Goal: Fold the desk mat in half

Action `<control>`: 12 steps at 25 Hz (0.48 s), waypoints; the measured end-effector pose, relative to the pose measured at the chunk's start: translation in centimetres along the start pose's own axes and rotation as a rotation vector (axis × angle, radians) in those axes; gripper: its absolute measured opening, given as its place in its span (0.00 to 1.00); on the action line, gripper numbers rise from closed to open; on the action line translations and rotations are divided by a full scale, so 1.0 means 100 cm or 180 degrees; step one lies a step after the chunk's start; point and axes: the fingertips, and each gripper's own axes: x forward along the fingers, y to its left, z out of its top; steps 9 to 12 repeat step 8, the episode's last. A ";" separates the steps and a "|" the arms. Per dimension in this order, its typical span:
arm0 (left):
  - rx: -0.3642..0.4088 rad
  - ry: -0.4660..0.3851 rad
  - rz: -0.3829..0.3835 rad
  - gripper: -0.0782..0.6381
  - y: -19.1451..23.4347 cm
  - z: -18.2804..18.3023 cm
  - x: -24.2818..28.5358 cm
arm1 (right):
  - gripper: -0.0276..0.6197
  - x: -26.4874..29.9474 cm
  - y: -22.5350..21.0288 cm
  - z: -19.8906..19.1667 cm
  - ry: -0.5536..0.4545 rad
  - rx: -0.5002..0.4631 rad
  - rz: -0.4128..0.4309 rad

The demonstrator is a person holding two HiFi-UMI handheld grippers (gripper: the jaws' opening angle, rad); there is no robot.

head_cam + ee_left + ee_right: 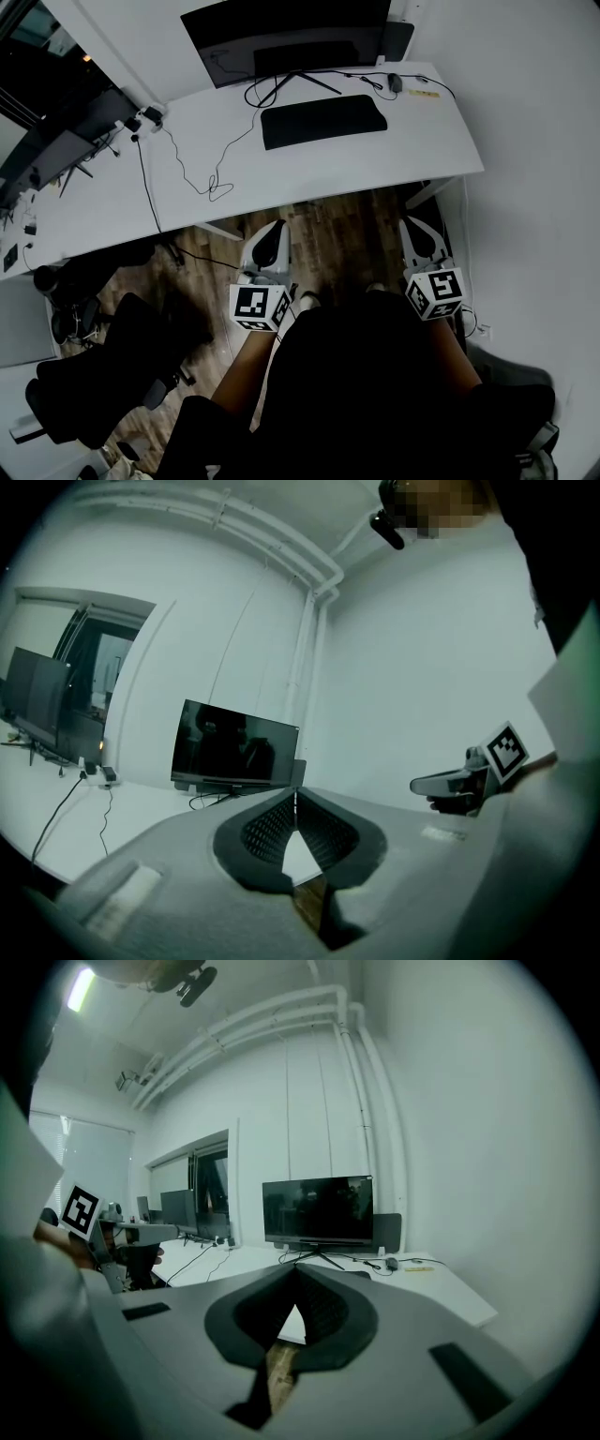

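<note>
The black desk mat lies flat and unfolded on the white desk, just in front of the monitor. Both grippers hang low over the wooden floor, short of the desk's front edge and well away from the mat. My left gripper is shut, its jaws meeting at the tips with nothing between them. My right gripper is shut and empty as well. Each gripper view looks across the desk toward the monitor; the right gripper shows in the left gripper view.
A black cable loops over the desk left of the mat, with a power strip further back. A small dark device and a yellow item lie at the back right. A black office chair stands at my lower left.
</note>
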 end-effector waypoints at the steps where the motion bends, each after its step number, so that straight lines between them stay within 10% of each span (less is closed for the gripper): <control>1: 0.0005 0.0004 -0.0006 0.14 -0.001 0.000 -0.002 | 0.04 0.000 0.002 -0.001 0.0001 0.0012 0.0019; 12: 0.0007 0.0029 0.0001 0.14 0.000 0.002 -0.015 | 0.04 -0.002 0.012 0.005 -0.0037 0.0012 0.0061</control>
